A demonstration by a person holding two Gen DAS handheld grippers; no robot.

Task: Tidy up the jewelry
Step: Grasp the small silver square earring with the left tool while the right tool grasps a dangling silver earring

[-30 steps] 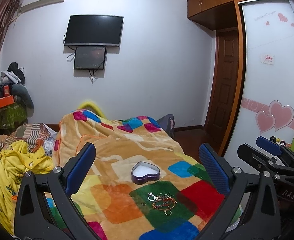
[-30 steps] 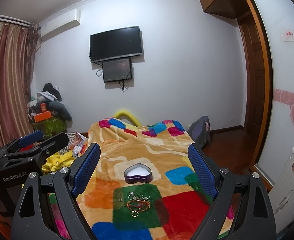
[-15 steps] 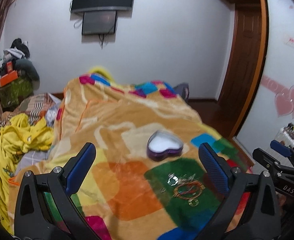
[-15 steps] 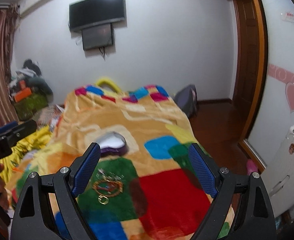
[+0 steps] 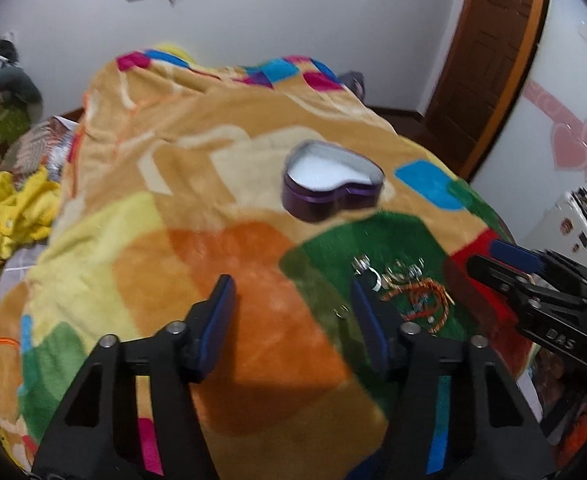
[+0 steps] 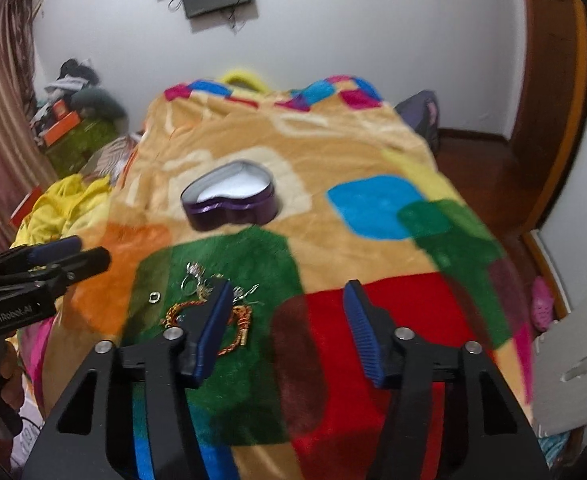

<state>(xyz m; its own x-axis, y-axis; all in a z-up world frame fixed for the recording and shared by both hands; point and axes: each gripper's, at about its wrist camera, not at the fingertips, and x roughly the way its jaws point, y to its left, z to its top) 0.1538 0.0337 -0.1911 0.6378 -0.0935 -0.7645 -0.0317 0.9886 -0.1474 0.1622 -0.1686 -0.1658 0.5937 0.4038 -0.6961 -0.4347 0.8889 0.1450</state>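
Note:
A purple heart-shaped tin [image 5: 331, 184] [image 6: 231, 198] with a white inside stands open on the patchwork blanket [image 5: 213, 184]. On the green patch in front of it lies a small heap of jewelry [image 5: 409, 290] [image 6: 213, 300]: rings, a red-gold cord bracelet, and one loose ring [image 6: 154, 297]. My left gripper [image 5: 291, 312] hovers over the orange patch, left of the heap, its jaws closing with nothing between them. My right gripper [image 6: 285, 314] hangs above the red patch, right of the heap, jaws also closing on nothing.
The blanket covers a bed [image 6: 373, 200]. Yellow bedding [image 5: 5, 208] lies at its left side. A cluttered green stand [image 6: 81, 140] sits by the curtain. A wooden door [image 5: 489, 56] and a white cabinet [image 6: 573, 360] are on the right.
Both grippers have come down and tilted toward the blanket, so the tin and jewelry look larger and closer. Both pairs of jaws have narrowed from wide open.

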